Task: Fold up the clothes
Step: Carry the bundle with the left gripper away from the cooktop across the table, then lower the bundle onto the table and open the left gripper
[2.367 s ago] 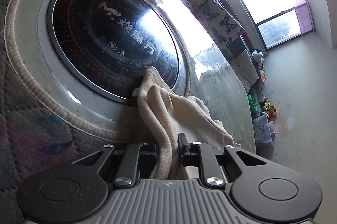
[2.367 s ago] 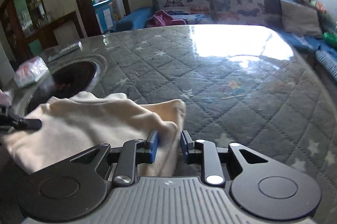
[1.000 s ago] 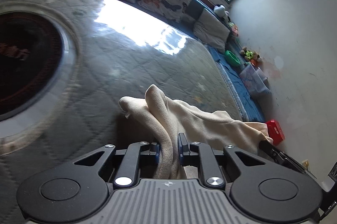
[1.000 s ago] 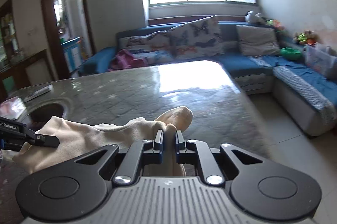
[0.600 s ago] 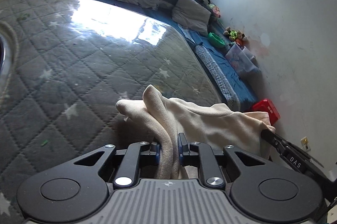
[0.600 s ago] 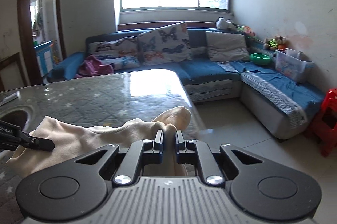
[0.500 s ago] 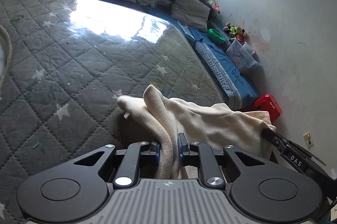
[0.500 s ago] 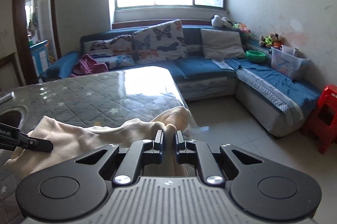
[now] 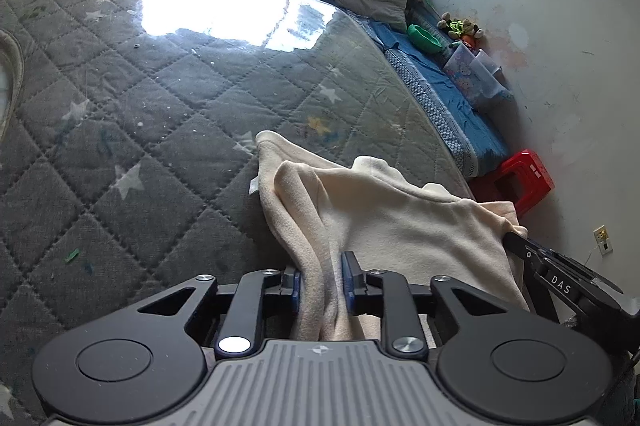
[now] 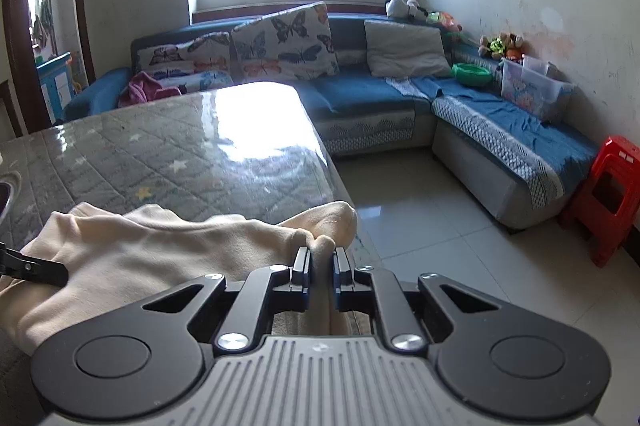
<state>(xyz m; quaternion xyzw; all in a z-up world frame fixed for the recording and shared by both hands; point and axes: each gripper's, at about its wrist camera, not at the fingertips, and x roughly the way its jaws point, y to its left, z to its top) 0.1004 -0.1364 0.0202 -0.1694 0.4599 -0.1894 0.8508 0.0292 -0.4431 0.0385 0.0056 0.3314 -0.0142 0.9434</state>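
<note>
A cream fleece garment (image 9: 400, 218) lies bunched at the near right corner of the grey quilted table (image 9: 160, 106), stretched between both grippers. My left gripper (image 9: 322, 270) has a thick fold of it between its blue pads; its jaws are opening, and the cloth still fills the gap. In the right wrist view the garment (image 10: 160, 250) spreads leftward from my right gripper (image 10: 321, 262), which is shut on a rounded bunch by the table's (image 10: 180, 154) right edge. Each gripper's black finger shows at the margin of the other's view.
The table edge drops to a tiled floor (image 10: 420, 226) just right of the garment. Beyond stand a blue corner sofa (image 10: 360, 94) with butterfly cushions and a red plastic stool (image 10: 608, 194). A round cooker's pale rim (image 9: 10, 66) shows at the far left.
Both grippers carried the garment rightward over the table, away from the round cooker, and lowered it at the right edge. The gap between the left jaws has widened; the right jaws stay closed.
</note>
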